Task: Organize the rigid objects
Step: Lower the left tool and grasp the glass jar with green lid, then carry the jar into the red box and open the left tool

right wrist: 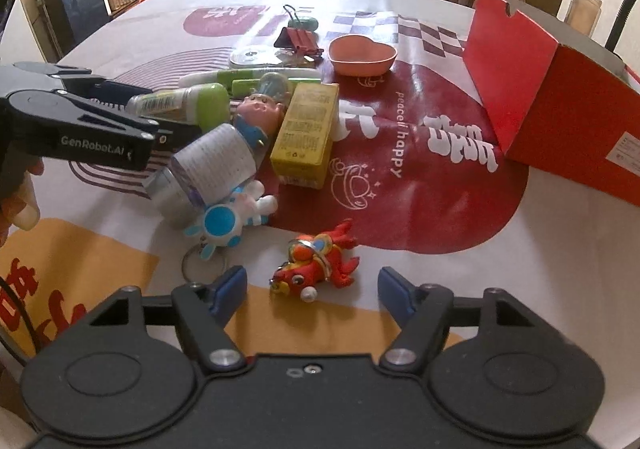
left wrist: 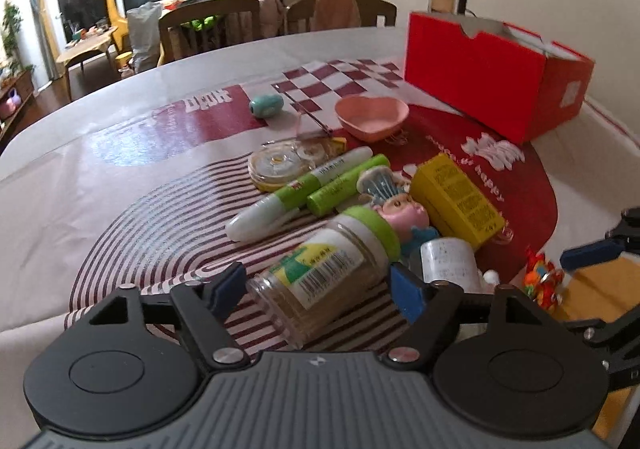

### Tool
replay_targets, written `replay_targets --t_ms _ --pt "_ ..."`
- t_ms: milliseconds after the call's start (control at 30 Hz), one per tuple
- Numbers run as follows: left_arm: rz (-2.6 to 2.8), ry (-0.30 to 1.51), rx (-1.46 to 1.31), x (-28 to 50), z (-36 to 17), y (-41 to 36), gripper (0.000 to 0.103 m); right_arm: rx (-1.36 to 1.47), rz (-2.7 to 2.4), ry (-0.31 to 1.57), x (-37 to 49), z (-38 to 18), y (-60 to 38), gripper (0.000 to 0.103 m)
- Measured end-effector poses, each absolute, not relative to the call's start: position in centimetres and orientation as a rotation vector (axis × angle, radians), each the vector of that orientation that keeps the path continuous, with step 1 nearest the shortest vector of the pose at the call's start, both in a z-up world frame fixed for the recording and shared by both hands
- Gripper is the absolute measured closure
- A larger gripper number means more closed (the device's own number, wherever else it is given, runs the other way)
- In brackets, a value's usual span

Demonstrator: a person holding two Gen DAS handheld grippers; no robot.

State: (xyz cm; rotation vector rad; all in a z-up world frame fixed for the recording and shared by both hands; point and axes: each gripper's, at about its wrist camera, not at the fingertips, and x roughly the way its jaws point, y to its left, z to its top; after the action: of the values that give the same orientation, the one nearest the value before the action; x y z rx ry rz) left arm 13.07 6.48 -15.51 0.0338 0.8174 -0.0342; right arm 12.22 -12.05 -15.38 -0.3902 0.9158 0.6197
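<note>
A clear jar with a green lid (left wrist: 320,269) lies on its side between the open jaws of my left gripper (left wrist: 316,289); the pads stand beside it, not pressing. It also shows in the right wrist view (right wrist: 184,101), with the left gripper (right wrist: 120,105) around it. My right gripper (right wrist: 312,289) is open and empty, just behind a red crab keychain (right wrist: 316,265). A red open box (left wrist: 492,73) stands at the back right, also in the right wrist view (right wrist: 560,105).
A yellow box (right wrist: 306,133), a white can (right wrist: 212,165), a blue-white bunny keychain (right wrist: 228,217), a doll figure (right wrist: 260,109), green-white pens (left wrist: 300,193), a tape disc (left wrist: 276,165), a pink heart bowl (left wrist: 372,117), a teal sharpener (left wrist: 266,105) and binder clips (right wrist: 300,37) lie on the table.
</note>
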Motion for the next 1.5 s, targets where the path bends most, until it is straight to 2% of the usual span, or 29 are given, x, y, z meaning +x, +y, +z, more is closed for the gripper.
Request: replay_targets --t_ms 133,267,367,433,633,1200,1500 --pt "-0.044 0.817 0.047 13.2 -15.8 6.6 0.026 -0.388 0.627 0.901 12.4 -15.4 -12.0 0.035" --pt "-0.05 0.82 0.075 13.3 -16.0 6.4 0.027 -0.392 0.634 0.895 12.3 -15.3 -11.8 0.046" --pt "-0.052 0.82 0.09 13.3 -16.0 6.1 0.032 -0.394 0.628 0.893 12.3 -15.2 -11.8 0.056" --pt "-0.043 0.826 0.102 13.3 -16.0 6.0 0.041 -0.389 0.624 0.895 12.3 -15.1 -11.8 0.057" --pt "-0.026 0.81 0.141 12.6 -16.1 5.7 0.048 -0.39 0.611 0.879 12.0 -14.7 -12.1 0.058" --pt "0.002 0.689 0.075 10.4 -12.1 5.6 0.06 -0.337 0.582 0.809 11.5 -11.2 -14.6 0.058" --pt "0.01 0.672 0.026 9.9 -10.5 5.7 0.061 -0.299 0.584 0.788 11.4 -8.9 -16.3 0.058"
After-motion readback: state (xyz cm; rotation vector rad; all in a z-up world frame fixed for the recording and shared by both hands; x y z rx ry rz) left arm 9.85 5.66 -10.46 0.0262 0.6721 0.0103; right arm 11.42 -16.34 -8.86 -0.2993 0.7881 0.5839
